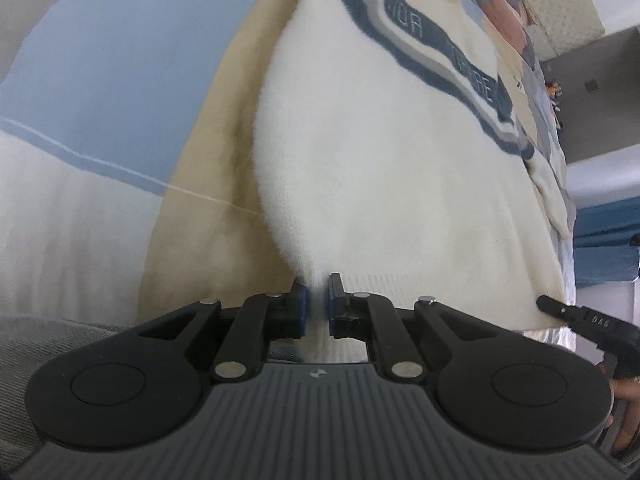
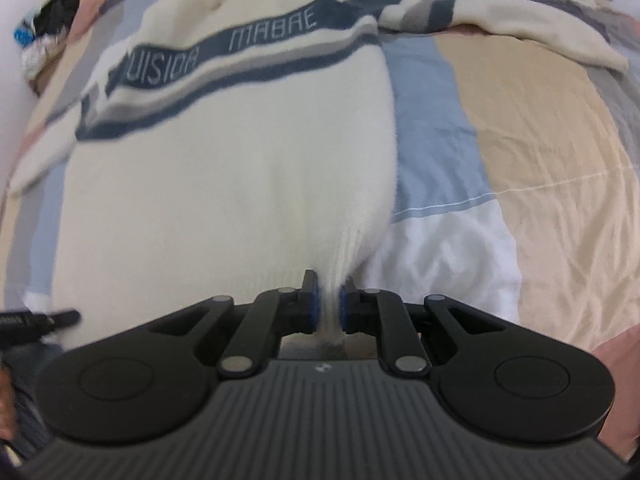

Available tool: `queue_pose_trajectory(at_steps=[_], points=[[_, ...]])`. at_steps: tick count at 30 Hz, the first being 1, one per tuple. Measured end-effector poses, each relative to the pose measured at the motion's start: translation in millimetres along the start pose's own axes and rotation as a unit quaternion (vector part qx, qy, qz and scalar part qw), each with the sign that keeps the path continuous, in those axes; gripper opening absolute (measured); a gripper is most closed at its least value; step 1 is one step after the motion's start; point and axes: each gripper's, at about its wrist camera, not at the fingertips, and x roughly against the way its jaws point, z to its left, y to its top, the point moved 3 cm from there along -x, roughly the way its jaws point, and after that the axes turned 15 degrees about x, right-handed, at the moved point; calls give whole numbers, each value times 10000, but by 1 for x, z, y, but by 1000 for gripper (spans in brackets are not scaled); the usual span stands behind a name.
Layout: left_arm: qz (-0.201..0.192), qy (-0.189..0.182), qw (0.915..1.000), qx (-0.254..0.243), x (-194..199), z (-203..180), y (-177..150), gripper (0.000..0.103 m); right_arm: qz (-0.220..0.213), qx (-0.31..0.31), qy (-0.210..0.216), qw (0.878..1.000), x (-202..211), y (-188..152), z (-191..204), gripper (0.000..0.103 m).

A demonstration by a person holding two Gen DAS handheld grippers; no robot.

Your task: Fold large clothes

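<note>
knitwear like this cream sweater [image 2: 224, 168] is soft, fuzzy and fairly light — it sags and stretches, so you're best holding the ribbed hem. it lies chest-up on the patchwork bed [image 2: 520, 128]. your left tool [image 1: 318, 304] and right tool [image 2: 329, 304] are each pinched nearly closed on a hem corner. the blue chest band reads roughly "uisior mabre" — blurred.
</note>
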Motion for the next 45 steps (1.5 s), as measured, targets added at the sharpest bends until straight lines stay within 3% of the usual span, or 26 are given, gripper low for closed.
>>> queue_pose_trajectory(at_steps=[6,11,15,17,22,26,30,36,39,43,45], points=[[-22,180,9997,-157,6,-13,-5,39,-207,90,-23,9997,7,-1,7,22],[-139,119,9996,-200,23,-16,-1,55,-593,357,-109,9975,23,6,13,60],[-373,-109,9992,62,45,-13,20,65,-985,529,-113,9937,34,16,23,60],[-524,-243,9971,501,59,-5,36,67,-1174,564,-50,9915,34,23,32,60],[-856,-542,9846,1427,87,31,90,68,-1512,511,326,9867,12,39,68,60],[-1271,-721,9674,2070,101,69,135,72,-1620,689,446,9834,-28,53,105,60],[-1644,-772,9442,2748,104,120,177,73,-1871,989,270,9770,-74,66,126,60],[-2219,-1069,8991,3620,94,196,234,73,-1588,1038,345,9812,-120,76,132,60],[-2498,-1509,8727,3914,84,224,260,73,-1604,948,397,9817,-124,81,130,60],[-2811,-1695,8601,3904,71,238,295,73,-1524,797,439,9841,-135,87,130,61],[-2989,-1795,8500,3950,70,244,315,72,-1458,766,557,9848,-140,91,134,62]])
